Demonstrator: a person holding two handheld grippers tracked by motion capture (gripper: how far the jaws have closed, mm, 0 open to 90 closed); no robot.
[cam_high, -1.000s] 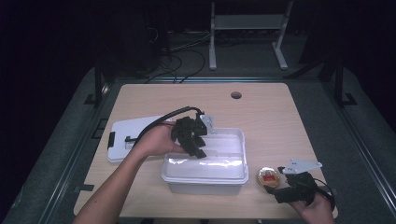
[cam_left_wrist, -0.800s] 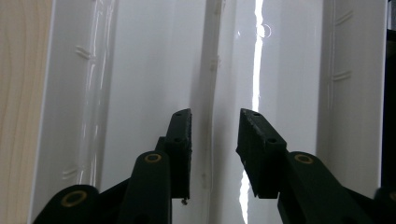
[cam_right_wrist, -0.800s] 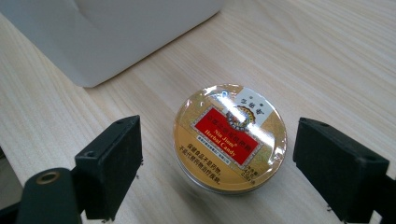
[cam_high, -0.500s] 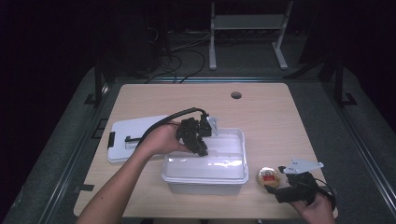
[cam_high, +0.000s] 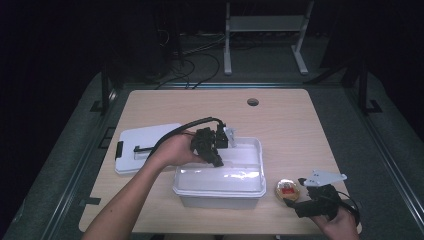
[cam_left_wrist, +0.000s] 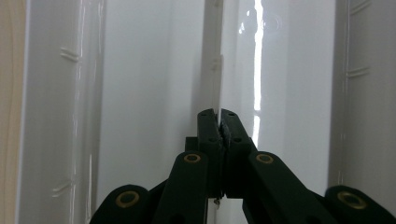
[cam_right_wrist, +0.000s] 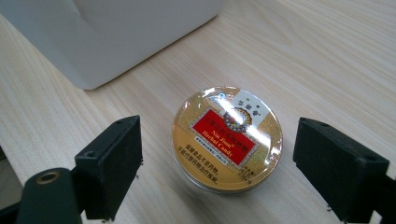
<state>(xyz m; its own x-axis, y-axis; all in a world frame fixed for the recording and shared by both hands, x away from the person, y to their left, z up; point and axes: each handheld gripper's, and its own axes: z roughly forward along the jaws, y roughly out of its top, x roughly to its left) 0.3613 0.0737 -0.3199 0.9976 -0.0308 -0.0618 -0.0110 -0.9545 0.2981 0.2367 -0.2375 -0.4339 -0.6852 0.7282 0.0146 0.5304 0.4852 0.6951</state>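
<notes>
Since our left gripper (cam_high: 216, 150) shifted along, clamping the white plastic bin (cam_high: 220, 192) wall, our spread right gripper (cam_right_wrist: 219, 172) should grip the rigid, slippery round gold tin (cam_right_wrist: 227, 138) beside it by its rim.

My left fingers (cam_left_wrist: 208, 135) are matt black plastic with brass-coloured rivets, pressed on the thin wall of a glossy, smooth white plastic bin (cam_left_wrist: 140, 93) that throws bright streaks of light. Beside that bin, the round candy tin (cam_right_wrist: 227, 138) looks like gold-toned metal, its printed lid shiny with glare. Under the tin, the tabletop (cam_right_wrist: 327, 60) is pale wood grain, smooth and matt.
</notes>
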